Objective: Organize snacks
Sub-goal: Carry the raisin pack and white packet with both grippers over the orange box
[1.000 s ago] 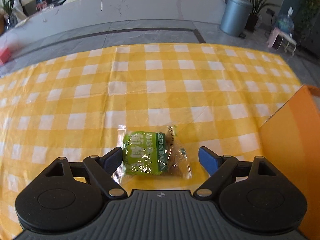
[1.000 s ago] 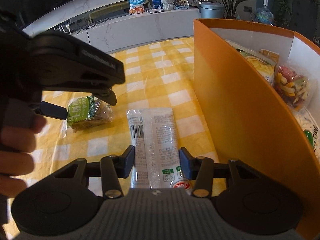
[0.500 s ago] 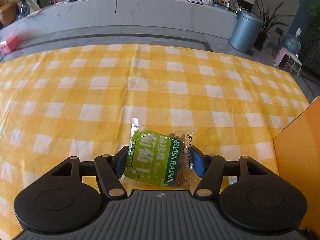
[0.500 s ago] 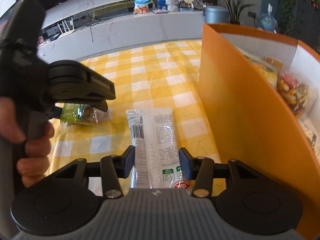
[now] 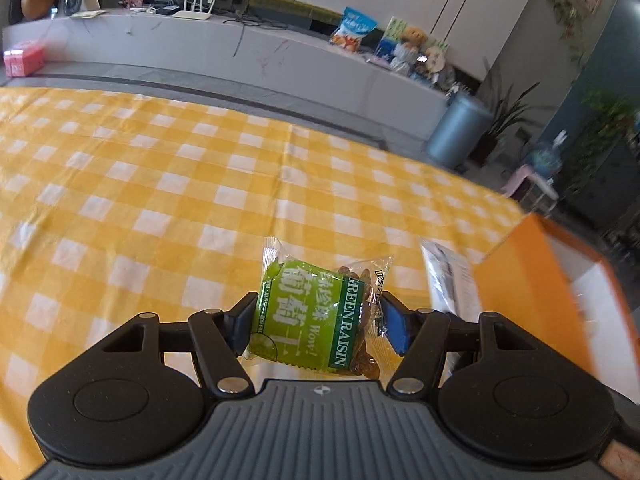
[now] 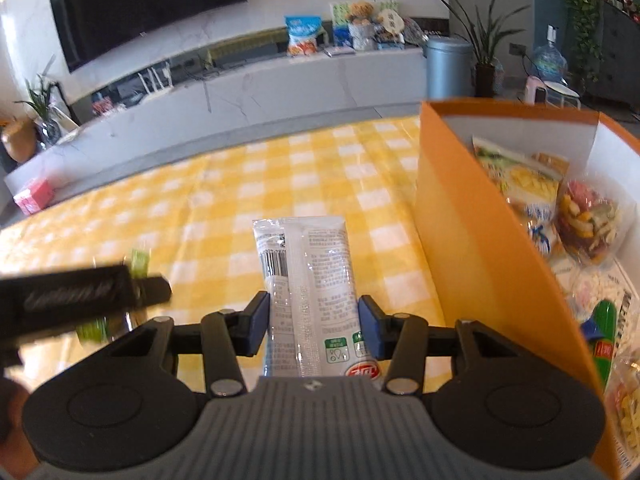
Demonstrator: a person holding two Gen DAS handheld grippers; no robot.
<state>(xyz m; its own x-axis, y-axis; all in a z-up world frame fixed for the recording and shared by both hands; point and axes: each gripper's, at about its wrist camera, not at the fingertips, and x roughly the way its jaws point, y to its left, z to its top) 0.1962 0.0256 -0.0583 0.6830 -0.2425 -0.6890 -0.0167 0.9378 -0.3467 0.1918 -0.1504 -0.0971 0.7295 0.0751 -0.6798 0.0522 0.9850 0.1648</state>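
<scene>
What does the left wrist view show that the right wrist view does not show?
Only the left wrist view shows the left tongs shut on the green raisin packet, with its label readable.

Only the right wrist view shows the right tongs shut on the white snack packet, and the snacks inside the orange box.

Both show the yellow checked tablecloth, the orange box and the white packet.
</scene>
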